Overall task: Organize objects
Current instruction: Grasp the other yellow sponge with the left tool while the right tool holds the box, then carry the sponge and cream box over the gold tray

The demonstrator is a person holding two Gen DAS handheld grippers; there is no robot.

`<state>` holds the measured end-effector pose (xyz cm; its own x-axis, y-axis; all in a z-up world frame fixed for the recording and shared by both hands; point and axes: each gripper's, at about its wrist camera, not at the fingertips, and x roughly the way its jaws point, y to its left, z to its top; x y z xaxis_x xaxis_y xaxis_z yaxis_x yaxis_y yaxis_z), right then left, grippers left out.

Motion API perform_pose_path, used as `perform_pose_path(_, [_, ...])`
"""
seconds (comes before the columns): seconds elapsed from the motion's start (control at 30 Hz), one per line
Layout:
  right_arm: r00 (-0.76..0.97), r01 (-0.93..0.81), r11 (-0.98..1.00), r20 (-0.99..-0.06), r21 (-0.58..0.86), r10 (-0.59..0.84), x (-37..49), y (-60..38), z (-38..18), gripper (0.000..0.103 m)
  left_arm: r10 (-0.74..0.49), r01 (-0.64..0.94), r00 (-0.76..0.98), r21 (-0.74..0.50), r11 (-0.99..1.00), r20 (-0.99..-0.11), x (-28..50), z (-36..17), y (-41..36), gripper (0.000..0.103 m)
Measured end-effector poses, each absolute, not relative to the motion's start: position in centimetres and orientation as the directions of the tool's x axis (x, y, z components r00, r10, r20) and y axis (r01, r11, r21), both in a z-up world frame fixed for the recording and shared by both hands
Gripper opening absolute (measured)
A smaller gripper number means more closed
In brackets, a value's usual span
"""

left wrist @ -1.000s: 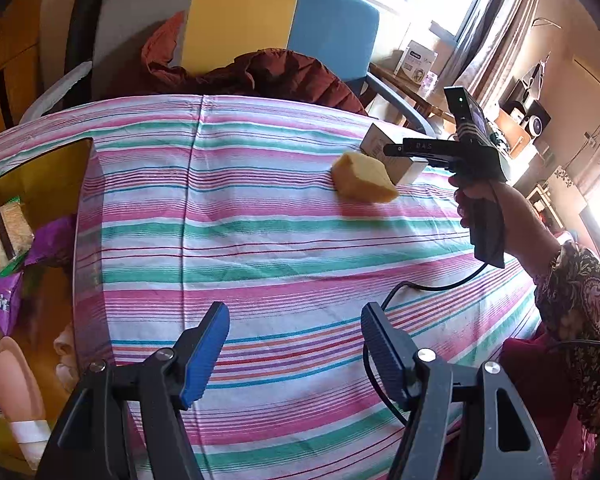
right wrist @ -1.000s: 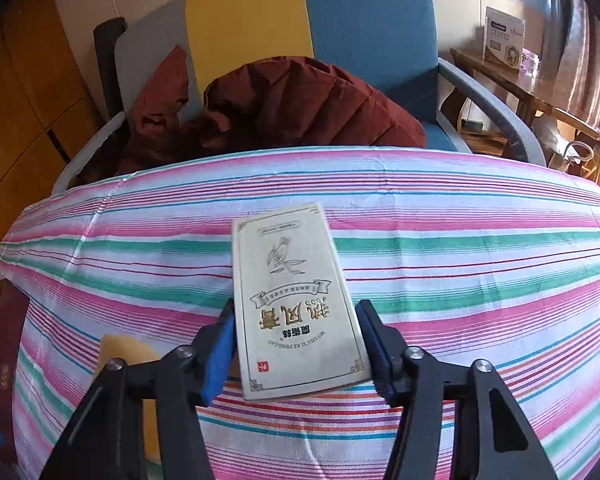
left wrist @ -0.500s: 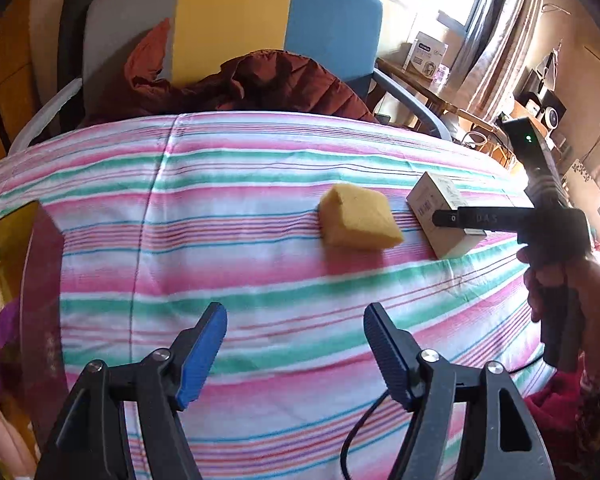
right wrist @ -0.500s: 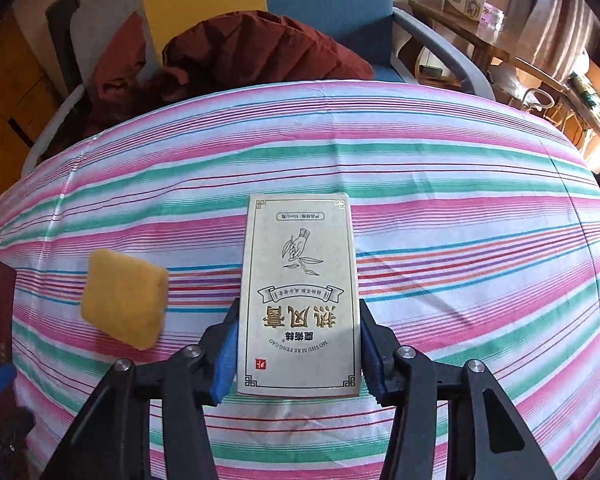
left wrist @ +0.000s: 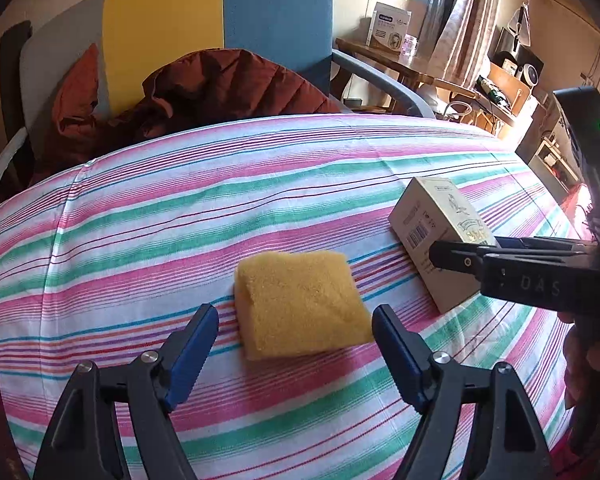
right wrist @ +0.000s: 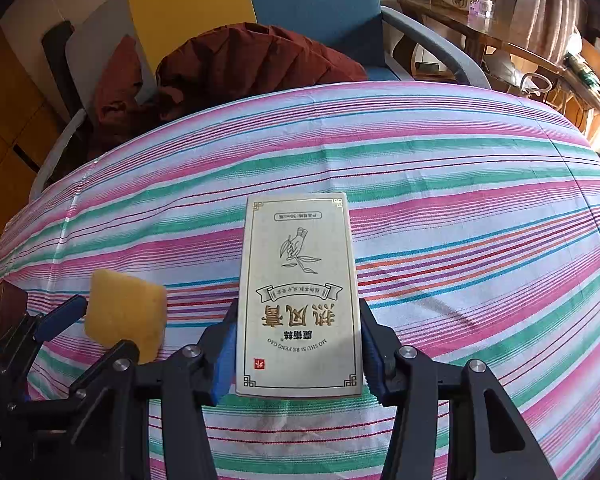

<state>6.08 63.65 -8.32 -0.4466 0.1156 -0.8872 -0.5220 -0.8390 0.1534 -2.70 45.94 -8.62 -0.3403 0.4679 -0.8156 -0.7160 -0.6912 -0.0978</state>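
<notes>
A yellow sponge (left wrist: 300, 300) lies on the striped tablecloth (left wrist: 180, 208). My left gripper (left wrist: 296, 332) is open, its blue pads either side of the sponge's near edge, not touching. The sponge also shows in the right wrist view (right wrist: 126, 316) with the left gripper (right wrist: 96, 328) around it. My right gripper (right wrist: 298, 344) is shut on a cream box with gold print (right wrist: 298, 296), which rests on or just above the cloth. In the left wrist view the box (left wrist: 440, 240) sits right of the sponge, held by the right gripper (left wrist: 460, 258).
An armchair (left wrist: 220, 24) with a dark red jacket (left wrist: 204, 88) stands behind the table. A wooden side table with a white carton (left wrist: 390, 28) is at back right. A dark red box edge (right wrist: 8, 304) shows at the table's left.
My left gripper has moved forward and right up to the sponge, which now sits between its open fingers. My right gripper, still holding the box, has shifted little.
</notes>
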Motion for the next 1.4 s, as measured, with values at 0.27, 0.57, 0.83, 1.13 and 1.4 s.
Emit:
perform_pose_path(0.27, [-0.448,-0.508,-0.846,-0.889,0.164,0.097,5.6,63.1,-8.3,0.054,0.461,-0.732,-0.375,-0.049,-0.680,-0.804,-2.8,-10.1,46.9,0.081])
perform_pose_path(0.57, [-0.463,-0.483,-0.859,-0.882,0.172,0.084,5.3,62.3,-8.2,0.053,0.534,-0.727,-0.378,-0.115,-0.677,-0.756,-2.7,-10.2,44.5,0.068])
perform_pose_path(0.83, [-0.478,-0.441,-0.886,-0.873,0.146,0.094,4.8,61.3,-7.8,0.053,0.518,-0.701,-0.424,-0.092,-0.707,-0.743,-1.5,-10.0,42.5,0.067])
perform_pose_path(1.13, [-0.545,-0.337,-0.934,-0.834,0.117,0.092,4.0,58.9,-6.6,0.052,0.542,-0.666,-0.444,-0.142,-0.733,-0.714,-0.2,-9.6,38.6,0.065])
perform_pose_path(1.4, [-0.574,-0.262,-0.950,-0.819,0.169,0.012,3.4,57.6,-6.8,0.052,0.577,-0.597,-0.458,-0.247,-0.763,-0.676,0.8,-8.1,33.0,0.064])
